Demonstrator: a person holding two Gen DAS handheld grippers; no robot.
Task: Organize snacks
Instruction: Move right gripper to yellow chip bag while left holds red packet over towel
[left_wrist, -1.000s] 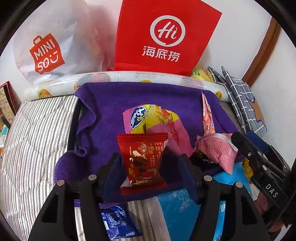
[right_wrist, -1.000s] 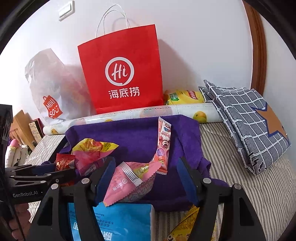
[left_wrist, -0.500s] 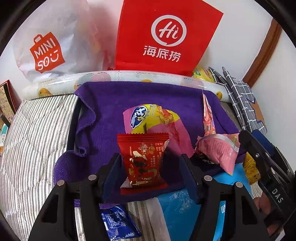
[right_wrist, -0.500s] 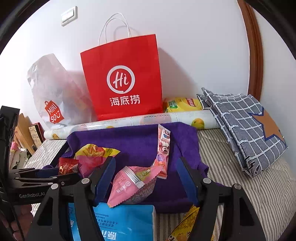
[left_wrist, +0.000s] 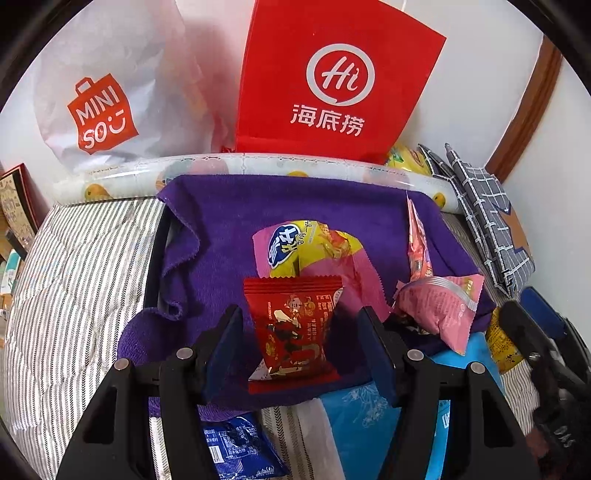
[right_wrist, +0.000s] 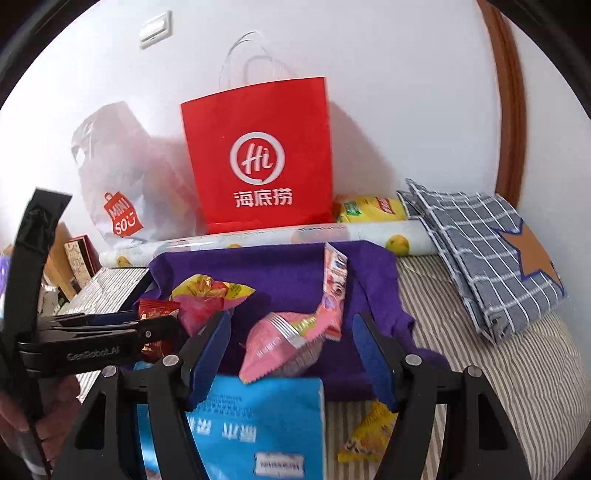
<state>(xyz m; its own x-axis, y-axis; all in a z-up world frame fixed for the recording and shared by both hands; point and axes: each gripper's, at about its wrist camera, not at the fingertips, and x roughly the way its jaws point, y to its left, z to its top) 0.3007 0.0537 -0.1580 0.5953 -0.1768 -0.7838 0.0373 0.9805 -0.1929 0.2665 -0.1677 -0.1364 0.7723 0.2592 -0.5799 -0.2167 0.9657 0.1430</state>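
While the left gripper (left_wrist: 299, 343) waits half open around the red packet (left_wrist: 293, 328), untouched, the right gripper (right_wrist: 291, 358) backs off the pink packet (right_wrist: 280, 345), empty.

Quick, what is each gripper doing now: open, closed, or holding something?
Left gripper: open around the red packet, not gripping.
Right gripper: open, pink packet between jaws, not held.

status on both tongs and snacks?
Both tongs open, empty. Left tongs straddle red packet, right tongs the pink packet. Nothing blocking.
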